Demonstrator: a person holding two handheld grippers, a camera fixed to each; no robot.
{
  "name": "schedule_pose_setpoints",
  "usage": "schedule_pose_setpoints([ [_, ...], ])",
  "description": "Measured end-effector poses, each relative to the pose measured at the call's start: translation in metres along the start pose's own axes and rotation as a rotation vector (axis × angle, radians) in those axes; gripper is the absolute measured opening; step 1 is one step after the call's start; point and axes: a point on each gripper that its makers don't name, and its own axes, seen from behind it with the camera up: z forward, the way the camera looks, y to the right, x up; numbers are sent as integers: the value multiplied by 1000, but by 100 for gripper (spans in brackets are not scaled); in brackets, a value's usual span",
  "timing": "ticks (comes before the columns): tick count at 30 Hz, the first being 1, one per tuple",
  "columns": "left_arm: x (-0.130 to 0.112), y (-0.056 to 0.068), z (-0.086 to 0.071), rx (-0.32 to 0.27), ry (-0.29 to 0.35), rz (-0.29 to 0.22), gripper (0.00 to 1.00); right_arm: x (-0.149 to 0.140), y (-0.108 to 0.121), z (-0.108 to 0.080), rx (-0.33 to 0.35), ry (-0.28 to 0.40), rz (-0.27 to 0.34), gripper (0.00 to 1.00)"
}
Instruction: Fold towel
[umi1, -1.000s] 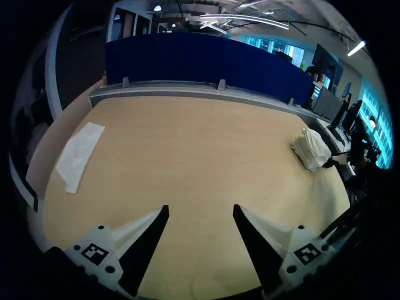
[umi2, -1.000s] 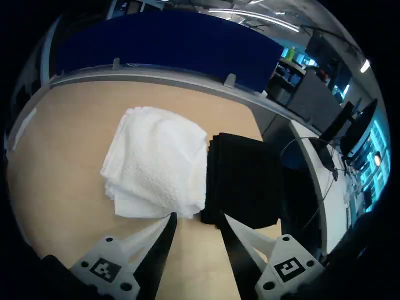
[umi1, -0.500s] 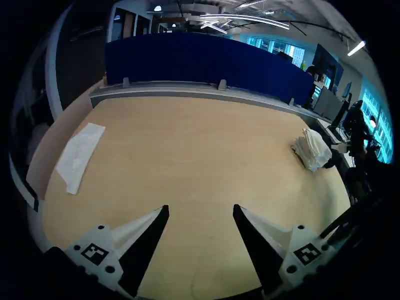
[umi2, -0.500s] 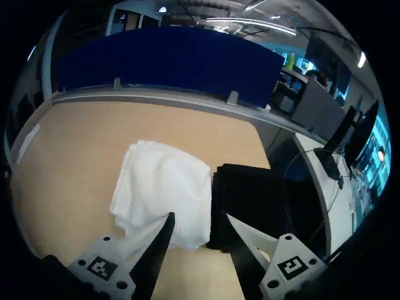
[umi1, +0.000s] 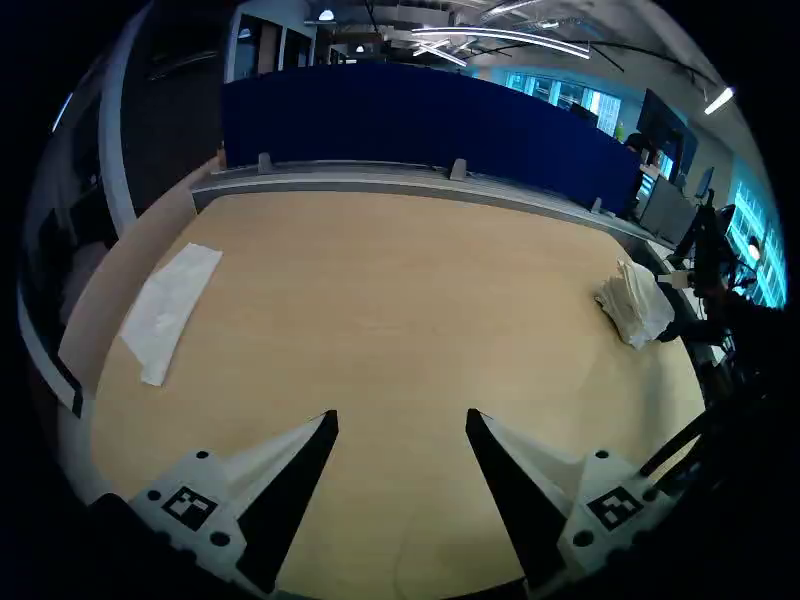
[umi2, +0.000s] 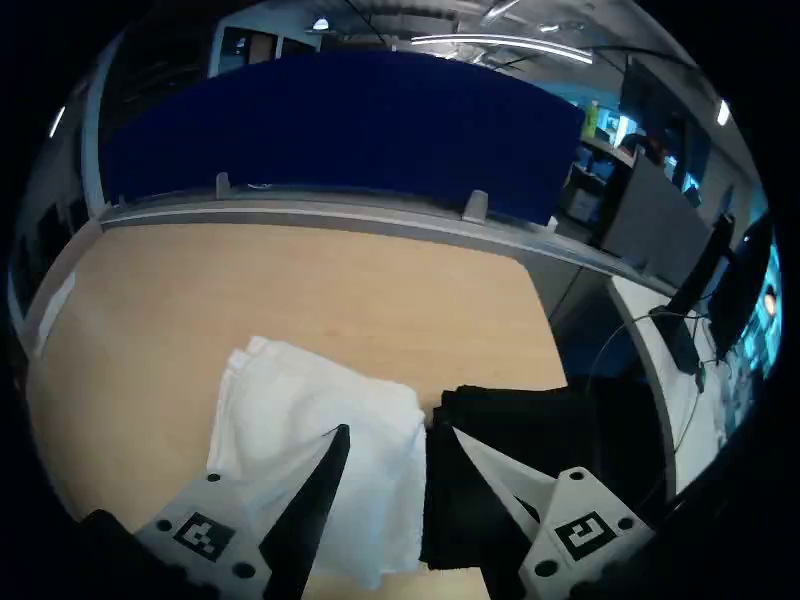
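Note:
A single white towel (umi1: 165, 310) lies flat and long near the table's left edge, showing as a thin strip (umi2: 57, 292) in the right gripper view. A stack of folded white towels (umi2: 310, 430) sits at the table's right end, seen small and far right (umi1: 635, 300) in the left gripper view. My right gripper (umi2: 393, 442) hangs open over that stack's right edge, one fingertip over the white cloth and the other over a black folded stack (umi2: 510, 440) beside it. My left gripper (umi1: 400, 430) is open over bare wood, far from both.
The light wooden table (umi1: 400, 280) ends at a grey rail and a blue partition (umi1: 420, 115) at the back. Desks, monitors and cables (umi2: 690, 330) stand past the right edge. A dark sleeve (umi1: 735, 320) shows by the white stack.
In the right gripper view both stacks have slid down toward the fingers, the gripper now over their near part. The left gripper has barely shifted.

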Motion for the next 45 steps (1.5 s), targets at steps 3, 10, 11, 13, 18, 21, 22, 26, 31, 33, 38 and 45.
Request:
schedule_pose_setpoints([
  [3, -2, -1, 0, 10, -7, -3, 95, -3, 0, 10, 10, -18, 1, 70],
  [10, -6, 2, 3, 16, -20, -3, 95, -12, -6, 21, 43, -46, 9, 51],
  [11, -6, 3, 4, 16, -20, -3, 95, -12, -6, 22, 45, -47, 10, 49],
  [13, -5, 4, 5, 13, -20, -1, 95, -12, -7, 22, 48, -46, 12, 43],
  [18, -3, 6, 7, 10, -20, 6, 95, -10, -5, 22, 47, -43, 6, 34],
  [21, -4, 5, 8, 10, -21, 8, 95, -9, -4, 22, 40, -37, -9, 32],
  [22, -4, 5, 8, 10, -22, 8, 95, -7, -4, 22, 37, -34, -15, 32],
  [26, -5, 4, 9, 11, -24, 7, 95, 1, -5, 23, 27, -13, -42, 32],
  [31, -4, 2, 9, 13, -23, 7, 95, 14, -6, 26, 14, 20, -79, 31],
  [33, -4, 2, 9, 13, -22, 5, 95, 17, -6, 27, 10, 27, -91, 32],
  [38, -4, 2, 10, 12, -22, 5, 95, 18, -6, 30, -5, 31, -119, 34],
  [45, -3, 1, 11, 9, -23, 5, 95, 19, -11, 30, -1, 31, -128, 58],
])
